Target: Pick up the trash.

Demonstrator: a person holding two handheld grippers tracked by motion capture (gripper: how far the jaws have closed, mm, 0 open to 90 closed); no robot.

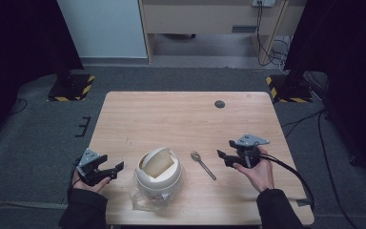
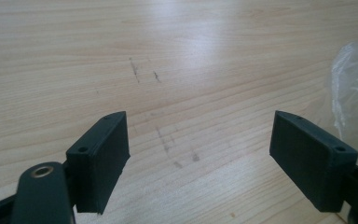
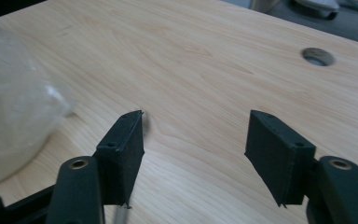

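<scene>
Jaws apart, empty: left gripper (image 1: 119, 166) by container (image 1: 158, 172); right gripper (image 1: 224, 155) near spoon (image 1: 203, 165).

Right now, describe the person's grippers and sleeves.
Both grippers are black, each with two flat, blocky jaws. The left gripper and the right gripper each carry a grey three-cornered plate on top. A black cable trails from the right one. The person wears dark long sleeves, hands bare.

Wooden table (image 1: 181, 114) with round cable hole (image 1: 219, 104); grey carpet floor (image 1: 33, 143); hazard-striped stand bases (image 1: 70, 87) behind the table.
</scene>
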